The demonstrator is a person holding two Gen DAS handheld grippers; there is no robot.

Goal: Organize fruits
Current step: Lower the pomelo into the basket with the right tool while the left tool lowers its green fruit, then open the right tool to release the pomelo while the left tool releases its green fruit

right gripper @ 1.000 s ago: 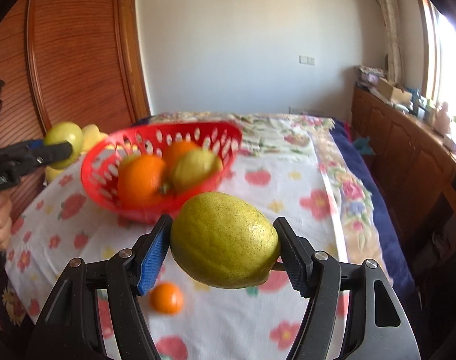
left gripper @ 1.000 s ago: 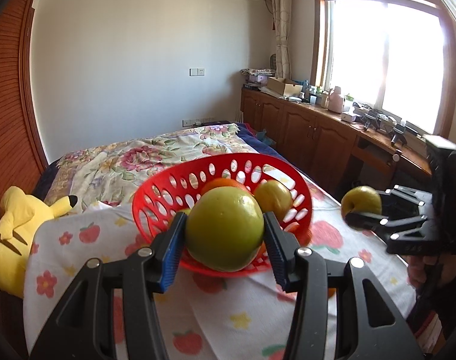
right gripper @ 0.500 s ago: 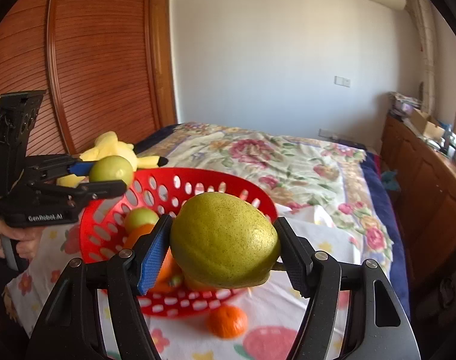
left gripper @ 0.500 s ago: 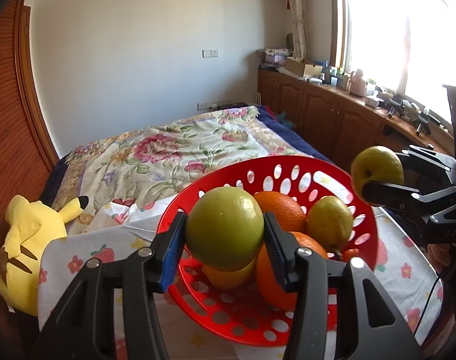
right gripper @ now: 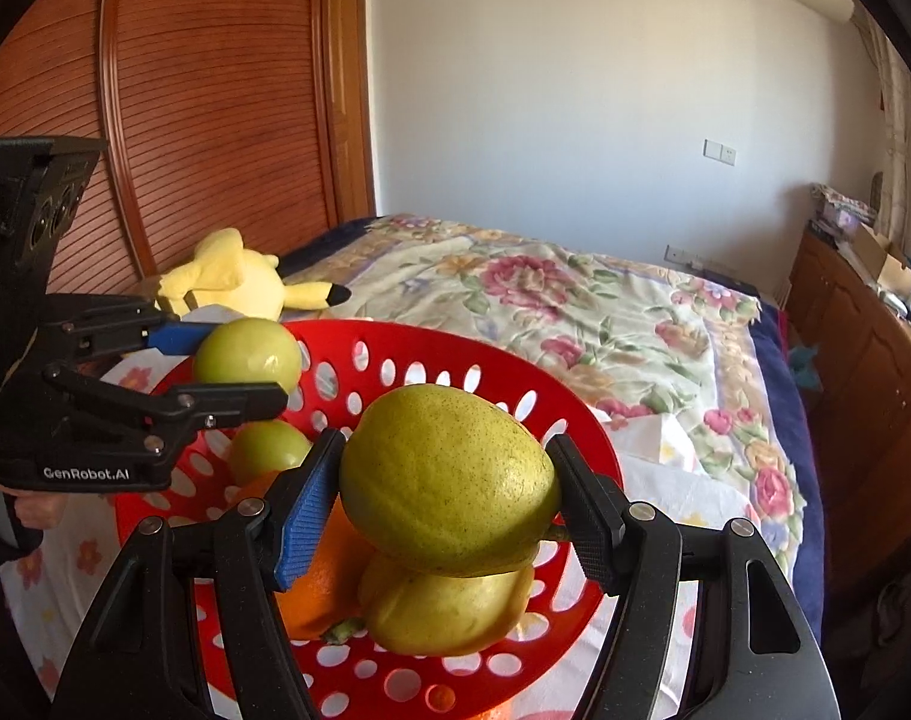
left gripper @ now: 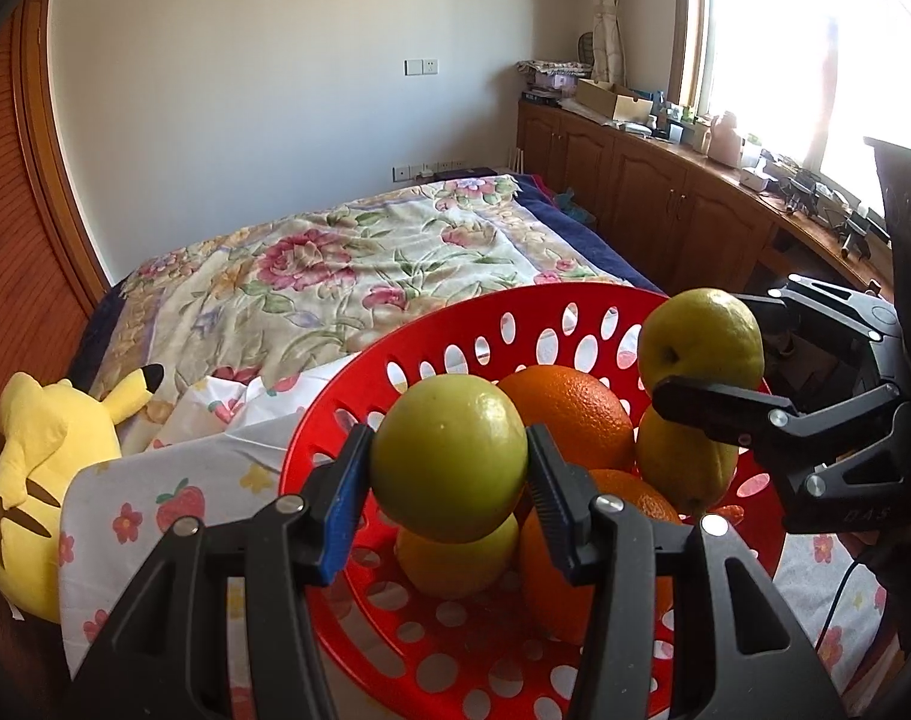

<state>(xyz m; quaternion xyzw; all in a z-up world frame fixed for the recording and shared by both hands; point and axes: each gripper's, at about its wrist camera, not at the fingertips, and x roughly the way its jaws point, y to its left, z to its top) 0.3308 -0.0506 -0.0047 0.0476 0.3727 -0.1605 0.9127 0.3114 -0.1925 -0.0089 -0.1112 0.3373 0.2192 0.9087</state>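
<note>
My left gripper clamped a green apple, my right gripper a speckled pear, both held above the red basket. Oranges and probably lemons sat inside; the basket rested on a flowered cloth beside a yellow plush toy.

We see a shiny red plastic basket with holes; a smooth green apple; a bumpy-skinned orange; a speckled pear; soft flowered cloth; ridged brown wood doors.
</note>
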